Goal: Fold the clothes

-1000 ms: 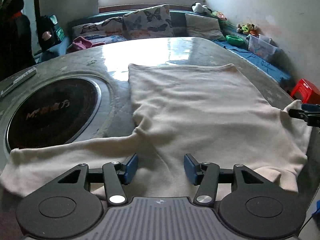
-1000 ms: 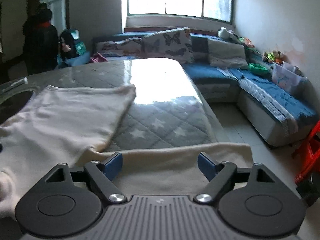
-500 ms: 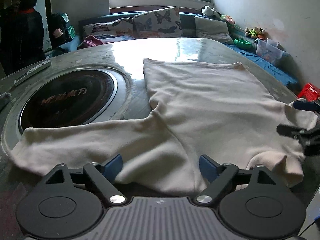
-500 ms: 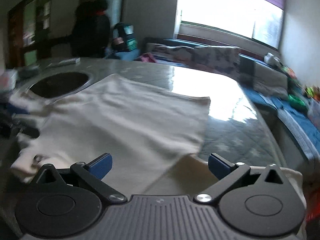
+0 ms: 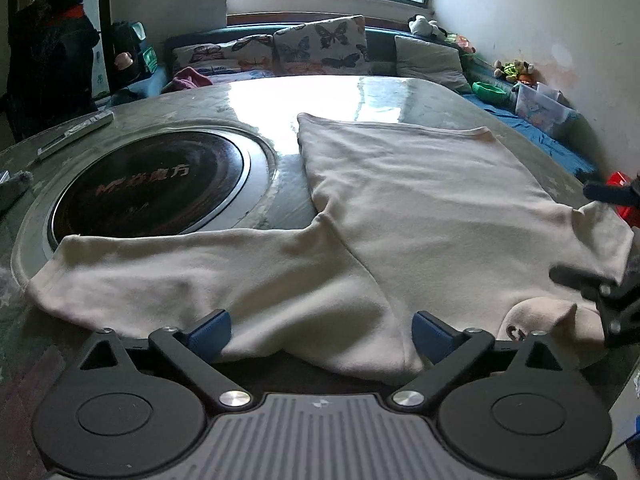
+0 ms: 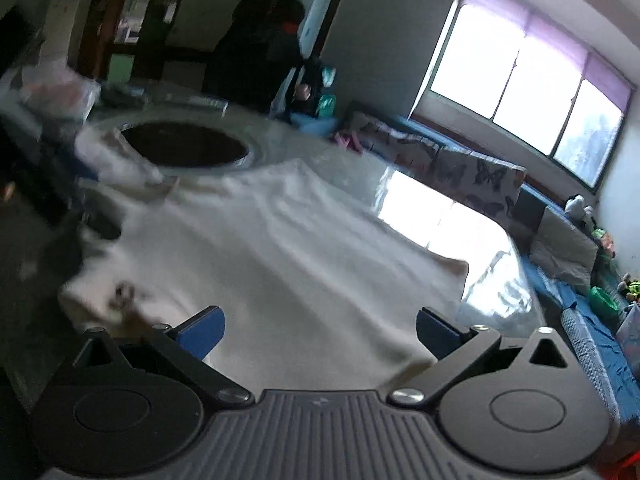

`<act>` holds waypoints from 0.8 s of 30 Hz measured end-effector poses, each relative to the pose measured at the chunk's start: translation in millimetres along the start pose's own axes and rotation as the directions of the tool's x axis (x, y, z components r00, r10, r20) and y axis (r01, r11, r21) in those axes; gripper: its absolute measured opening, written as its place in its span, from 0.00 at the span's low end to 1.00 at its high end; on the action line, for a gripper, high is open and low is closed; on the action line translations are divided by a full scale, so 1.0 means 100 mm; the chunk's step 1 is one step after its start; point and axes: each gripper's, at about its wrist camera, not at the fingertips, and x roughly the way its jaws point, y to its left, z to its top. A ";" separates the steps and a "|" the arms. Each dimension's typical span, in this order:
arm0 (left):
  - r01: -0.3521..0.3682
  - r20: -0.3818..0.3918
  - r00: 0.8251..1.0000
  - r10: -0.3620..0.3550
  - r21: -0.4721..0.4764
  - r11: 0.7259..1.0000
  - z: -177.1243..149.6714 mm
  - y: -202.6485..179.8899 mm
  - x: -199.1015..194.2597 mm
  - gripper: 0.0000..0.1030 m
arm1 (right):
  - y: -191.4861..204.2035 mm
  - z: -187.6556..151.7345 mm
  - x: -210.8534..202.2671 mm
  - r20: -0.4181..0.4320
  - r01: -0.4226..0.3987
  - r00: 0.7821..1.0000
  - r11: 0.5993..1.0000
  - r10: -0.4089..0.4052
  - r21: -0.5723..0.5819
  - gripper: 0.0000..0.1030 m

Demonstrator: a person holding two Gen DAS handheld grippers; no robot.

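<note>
Cream fleece fills most of what I see: the sweater point(image 5: 420, 208) lies flat on the round table point(image 5: 248, 100), its body stretching away toward the window and one sleeve point(image 5: 160, 276) running out to the left, where its cuff end overlaps the rim of the dark hotplate point(image 5: 148, 188) sunk in the tabletop. My left gripper point(image 5: 320, 330) tilts down at the near shoulder edge of the garment; its jaws have just been opening and now stand spread wide, with the fleece lying between the blue pads point(image 5: 210, 330) but not pinched by them. My right gripper point(image 6: 318, 330) is rolled over to one side, so the whole room leans in its view; its jaws have also just been opening and are fully apart, hovering over the right side of the sweater with nothing gripped. From the left view its dark fingers poke in at the right edge beside the neck area. On the far bench sits a clear plastic bin point(image 5: 544, 106); I cannot tell what is in it. A green bowl point(image 5: 490, 90) is beside it. The right view is smeared, so the left side of that picture and the collar are hard to read. Two dark-clothed people point(image 5: 52, 52) stand by the doorway.
</note>
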 end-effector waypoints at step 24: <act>0.086 0.070 0.995 -0.077 -0.126 0.988 0.47 -0.05 0.13 0.66 | 0.05 -0.08 0.18 -0.074 -0.202 0.975 0.973 0.211 0.112 1.00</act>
